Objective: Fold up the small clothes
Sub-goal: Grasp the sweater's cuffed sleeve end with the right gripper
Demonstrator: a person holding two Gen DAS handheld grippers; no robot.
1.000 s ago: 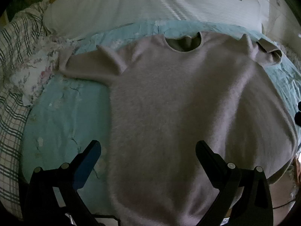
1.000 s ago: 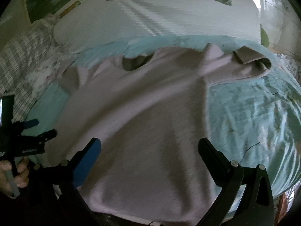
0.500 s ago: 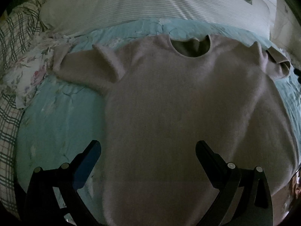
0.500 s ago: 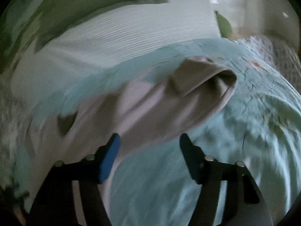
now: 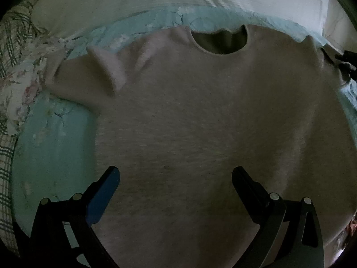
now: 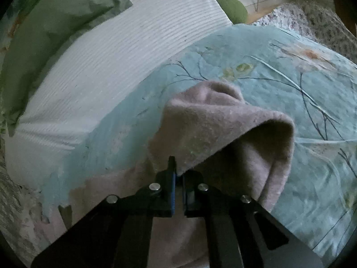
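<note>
The sweater (image 5: 200, 122) hem runs off the left wrist view's lower edge; the right gripper (image 6: 177, 174) hides the sleeve edge it pinches.

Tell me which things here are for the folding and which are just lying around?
For the folding:
- sweater, spread flat
- its sleeve, pinched by the right gripper
- left gripper, open over the sweater

Just lying around:
- blue flowered sheet
- white ribbed blanket
- green pillow
- plaid cloth
</note>
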